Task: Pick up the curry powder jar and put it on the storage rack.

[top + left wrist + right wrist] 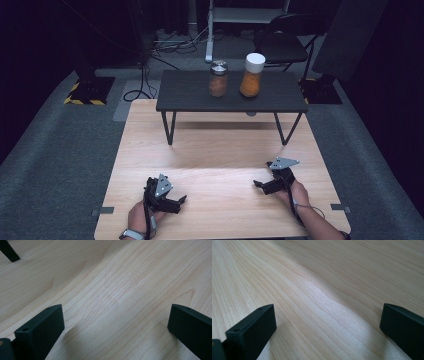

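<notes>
Near the front edge of the wooden desk [220, 150], the left gripper [179, 201] and right gripper [259, 184] rest low, each with jaws spread wide, grasping nothing and pointing inward. Farther back, on the dark shelf [190, 92] at the far edge, stand a metal-lidded jar [218, 79] and a white-capped jar [252, 75], just apart. Judged: any reach should approach level, jaws kept wide, clearing the neighbouring jar.

We see the left hand-held gripper [183, 199] and right hand-held gripper [256, 183] low on the desk [220, 150]; beyond them a small table [190, 92] carries two jars [218, 79], side by side.
</notes>
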